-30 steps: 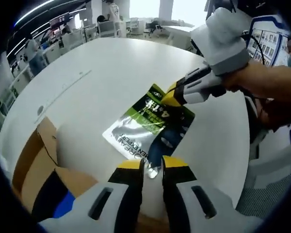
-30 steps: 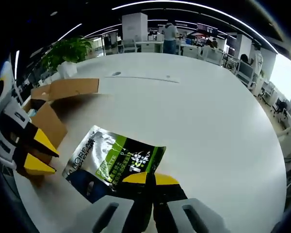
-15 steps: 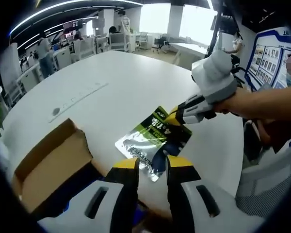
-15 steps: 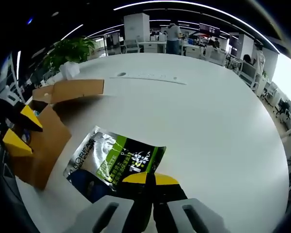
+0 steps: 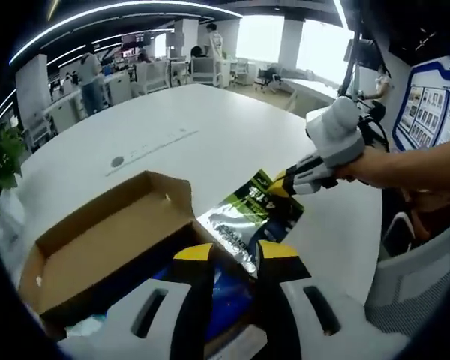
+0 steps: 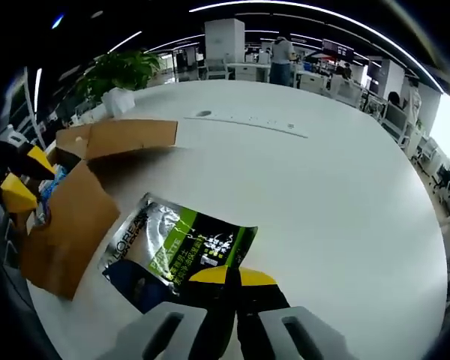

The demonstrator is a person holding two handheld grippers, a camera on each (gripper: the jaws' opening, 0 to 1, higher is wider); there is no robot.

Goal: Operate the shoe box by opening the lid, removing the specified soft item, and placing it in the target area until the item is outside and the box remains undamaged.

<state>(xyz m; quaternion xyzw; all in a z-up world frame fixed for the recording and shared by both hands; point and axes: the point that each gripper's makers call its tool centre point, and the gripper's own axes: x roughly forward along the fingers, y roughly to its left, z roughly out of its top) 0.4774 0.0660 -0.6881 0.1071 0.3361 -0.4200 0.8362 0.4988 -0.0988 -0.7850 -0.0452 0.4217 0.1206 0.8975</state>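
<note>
A green, black and silver soft pouch with L'OREAL lettering lies flat on the white table, outside the box. My right gripper is shut on the pouch's near edge. The open cardboard shoe box stands to its left, with the lid flap folded back. In the left gripper view my left gripper hangs open over the box, nothing between its jaws. Past its tips lies the pouch, held by the right gripper. Something blue lies inside the box. The left gripper also shows at the box's far side.
The table is round and wide, with a thin strip lying on its far part. A potted plant stands beyond the box. A mesh chair and the person's arm are at the table's edge. Desks and people fill the background.
The left gripper has let go of the pouch's corner, opened wider and drawn back over the box. The right gripper stays shut on the pouch, which has not moved.
</note>
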